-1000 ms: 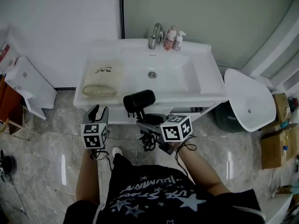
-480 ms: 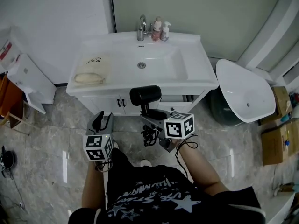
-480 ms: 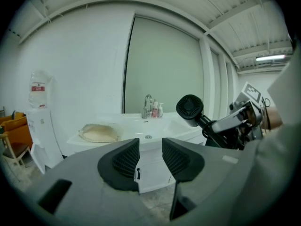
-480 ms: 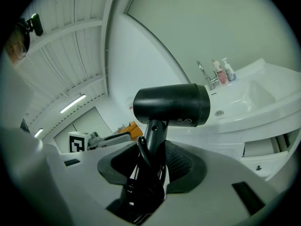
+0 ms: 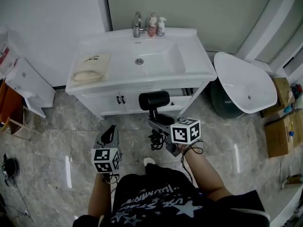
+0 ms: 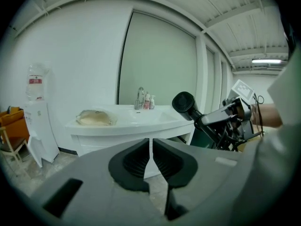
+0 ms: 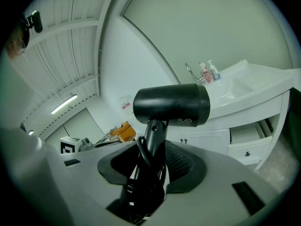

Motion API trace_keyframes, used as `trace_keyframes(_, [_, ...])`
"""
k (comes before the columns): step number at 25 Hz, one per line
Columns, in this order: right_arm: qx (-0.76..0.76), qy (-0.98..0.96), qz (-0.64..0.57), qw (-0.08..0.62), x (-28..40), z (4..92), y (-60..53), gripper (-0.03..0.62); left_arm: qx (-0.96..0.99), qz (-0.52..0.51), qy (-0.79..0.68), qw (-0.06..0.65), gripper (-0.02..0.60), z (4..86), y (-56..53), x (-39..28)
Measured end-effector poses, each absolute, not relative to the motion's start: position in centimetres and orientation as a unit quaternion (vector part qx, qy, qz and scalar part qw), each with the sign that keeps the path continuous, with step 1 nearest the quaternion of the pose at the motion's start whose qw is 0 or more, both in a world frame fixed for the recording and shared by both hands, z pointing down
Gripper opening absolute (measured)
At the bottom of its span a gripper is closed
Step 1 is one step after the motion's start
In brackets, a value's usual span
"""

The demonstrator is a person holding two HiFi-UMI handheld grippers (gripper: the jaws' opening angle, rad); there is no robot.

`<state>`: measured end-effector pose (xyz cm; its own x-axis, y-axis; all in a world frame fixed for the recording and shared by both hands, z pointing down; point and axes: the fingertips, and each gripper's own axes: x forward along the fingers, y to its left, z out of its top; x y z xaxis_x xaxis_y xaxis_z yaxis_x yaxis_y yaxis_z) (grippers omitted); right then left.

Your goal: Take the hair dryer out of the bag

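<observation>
While my right tongs (image 5: 158,119) clamp the handle of the black hair dryer (image 5: 154,100), its barrel sits crosswise above them, out in the air in front of the white cabinet (image 5: 106,104) and clear of the counter (image 5: 191,63). Its dark cord (image 5: 154,141) hangs bunched under those tongs, part of it caught between the pads alongside the handle. My left tongs (image 5: 110,132) are closing, pads almost together, with nothing between them; they hover over the grey floor (image 5: 47,141), apart from the hair dryer. The beige bag (image 5: 90,67) lies slumped on the counter's left end, beside the basin (image 5: 156,63), well away from both tongs. A faucet (image 5: 137,23) and two small bottles (image 5: 156,26) stand at the basin's back edge.
</observation>
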<state>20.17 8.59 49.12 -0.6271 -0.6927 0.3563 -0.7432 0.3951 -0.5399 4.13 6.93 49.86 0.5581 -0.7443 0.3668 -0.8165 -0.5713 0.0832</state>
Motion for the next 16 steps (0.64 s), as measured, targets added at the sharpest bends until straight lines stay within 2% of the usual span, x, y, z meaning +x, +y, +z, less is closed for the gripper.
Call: trace_keyframes(16, [0.483, -0.796, 0.364, 0.017, 11.8, 48.9, 23.0, 0.175, 0.897, 0.152, -0.389, 0.144, 0.028, 50.8, 19.9, -4.9])
